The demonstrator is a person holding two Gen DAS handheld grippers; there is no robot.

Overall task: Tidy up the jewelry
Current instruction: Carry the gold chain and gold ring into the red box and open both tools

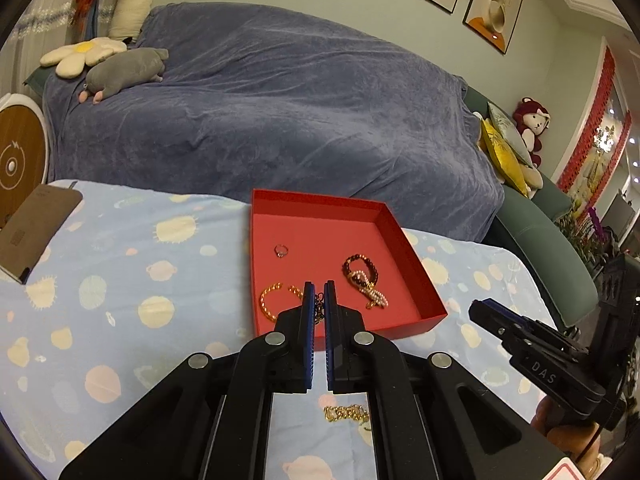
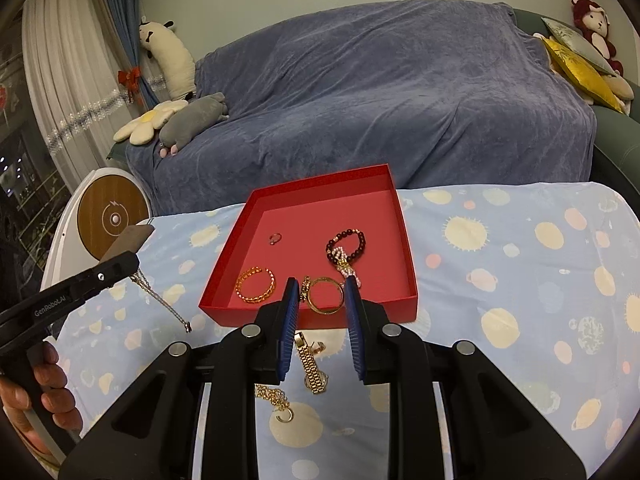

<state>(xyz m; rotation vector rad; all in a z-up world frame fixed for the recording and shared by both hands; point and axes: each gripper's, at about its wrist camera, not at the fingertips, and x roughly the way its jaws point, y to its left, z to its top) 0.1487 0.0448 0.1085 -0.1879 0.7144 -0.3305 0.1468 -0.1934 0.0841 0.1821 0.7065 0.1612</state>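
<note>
A thin silver chain is held dangling from the closed left claw above the planet-print bench. The right claw, partly open, is held empty before the red jewelry box.

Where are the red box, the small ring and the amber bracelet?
Red box (image 2: 308, 317): right wrist view, on its near outer wall.
Ring (image 2: 275, 237): right wrist view, on its band, on the box floor.
Amber bracelet (image 2: 241, 285): right wrist view, on its left beads.
</note>
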